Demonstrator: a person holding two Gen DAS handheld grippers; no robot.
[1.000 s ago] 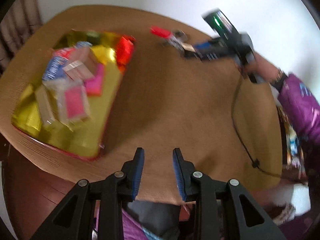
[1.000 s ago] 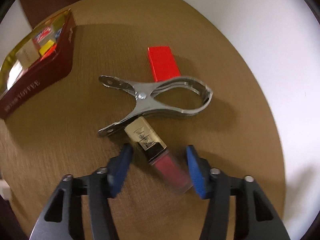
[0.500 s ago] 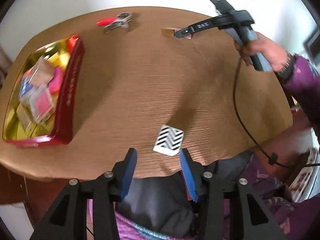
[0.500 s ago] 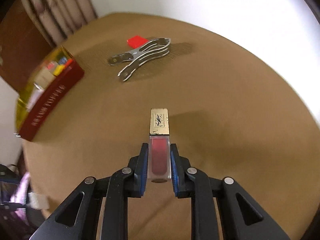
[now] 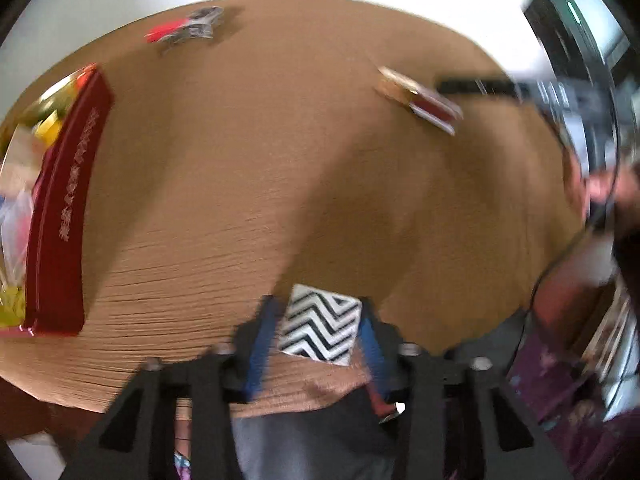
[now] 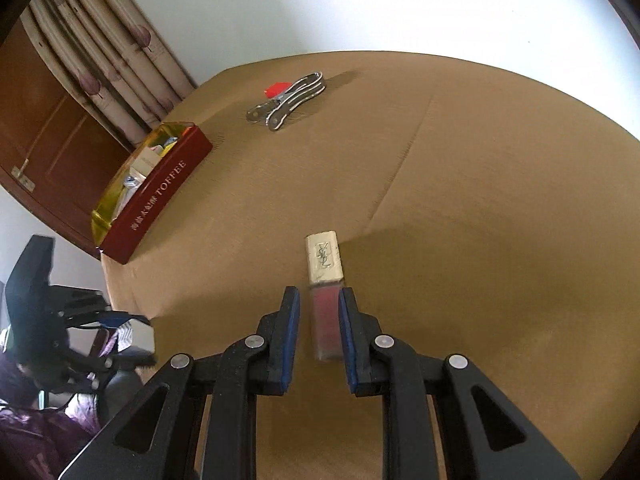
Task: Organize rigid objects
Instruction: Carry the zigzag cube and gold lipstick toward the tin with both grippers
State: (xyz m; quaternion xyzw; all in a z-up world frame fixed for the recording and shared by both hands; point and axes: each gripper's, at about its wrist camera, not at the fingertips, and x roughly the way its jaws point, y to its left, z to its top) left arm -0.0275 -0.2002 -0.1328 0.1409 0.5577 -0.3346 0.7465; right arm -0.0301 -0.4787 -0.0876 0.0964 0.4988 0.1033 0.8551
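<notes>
Lip-gloss tube point(image 6: 326, 312) between right hand-held gripper point(image 6: 319, 330) pads

Toffee box point(image 6: 160, 196) sits at the table's point(image 6: 480, 200) left edge, clamp point(image 6: 288, 100) near the far edge with a small block point(image 6: 275, 89) just behind it, and a card point(image 5: 320, 330) lies at the near edge.

I am seeing open tabletop point(image 6: 460, 184) lying between the toffee box point(image 6: 160, 196) and metal clip point(image 6: 290, 98).
</notes>
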